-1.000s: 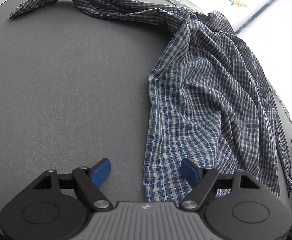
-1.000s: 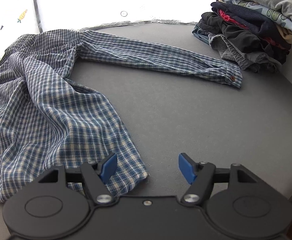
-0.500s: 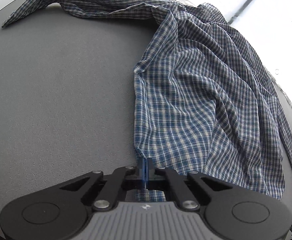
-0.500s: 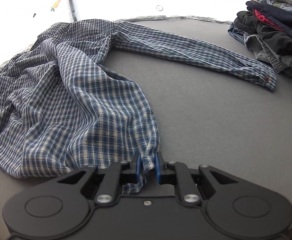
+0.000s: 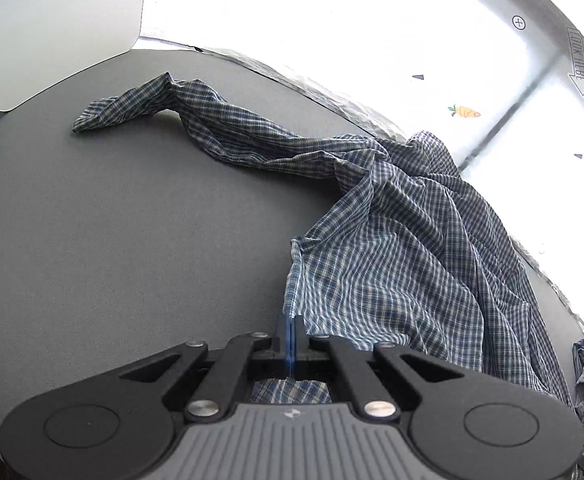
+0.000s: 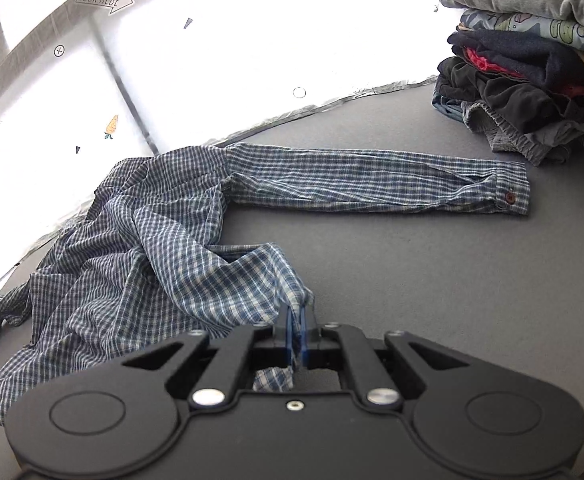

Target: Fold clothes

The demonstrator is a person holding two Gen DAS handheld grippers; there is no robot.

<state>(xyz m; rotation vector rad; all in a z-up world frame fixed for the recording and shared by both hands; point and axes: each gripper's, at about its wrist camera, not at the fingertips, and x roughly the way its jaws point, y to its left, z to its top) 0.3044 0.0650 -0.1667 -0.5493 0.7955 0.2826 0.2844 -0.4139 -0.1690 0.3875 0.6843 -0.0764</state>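
On grey table (image 5: 92,240): left claw (image 5: 290,334), right claw (image 6: 295,330) each clenched on checked shirt (image 5: 391,260) hem.

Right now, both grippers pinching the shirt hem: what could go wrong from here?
1. The right gripper holds only a thin bunched corner of the plaid shirt; it may slip out.
2. The left gripper grips right at the edge, so it may also slip.
3. The right sleeve lies near the clothes stack and might snag it.
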